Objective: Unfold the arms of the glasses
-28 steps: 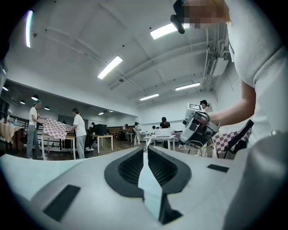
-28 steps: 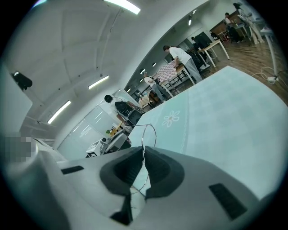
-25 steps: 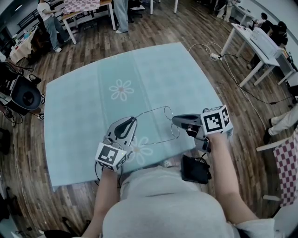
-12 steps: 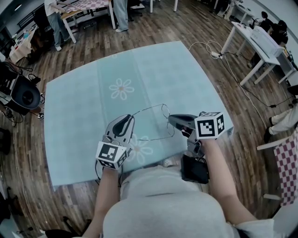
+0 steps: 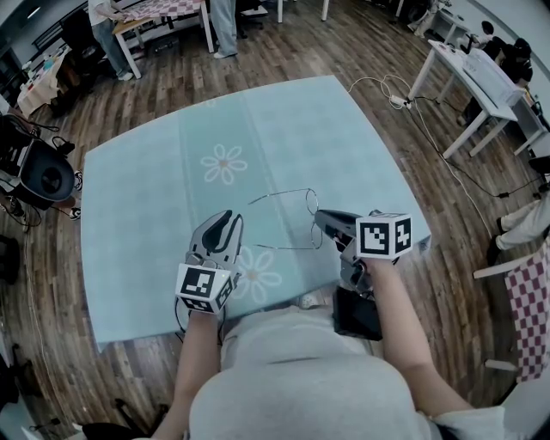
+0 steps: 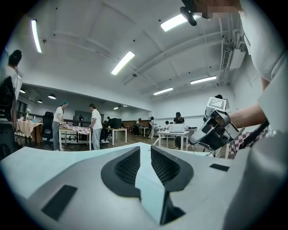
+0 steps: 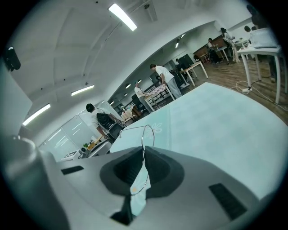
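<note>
Thin wire glasses (image 5: 292,220) hang just above the pale blue flowered cloth (image 5: 258,129). My right gripper (image 5: 320,221) is shut on their front, beside a lens rim (image 7: 147,134). Both arms stick out to the left, one (image 5: 277,197) farther from me and one (image 5: 285,247) nearer. My left gripper (image 5: 226,220) sits just left of the arm tips, apart from them. Its jaws have just been opening and nothing is between them. In the left gripper view, my left gripper (image 6: 145,152) stands level, and the right gripper (image 6: 216,130) shows with a lens (image 6: 180,141) at its tip.
A black pouch (image 5: 359,314) lies at the cloth's near edge by my right forearm. White tables (image 5: 468,77) and a cable (image 5: 395,99) are on the wooden floor at right. A black bag (image 5: 47,176) sits left; people work at a far table (image 5: 155,13).
The left gripper has let go of the far arm's tip and drawn back to the left. The glasses now hang from the right gripper alone, which tilted slightly.
</note>
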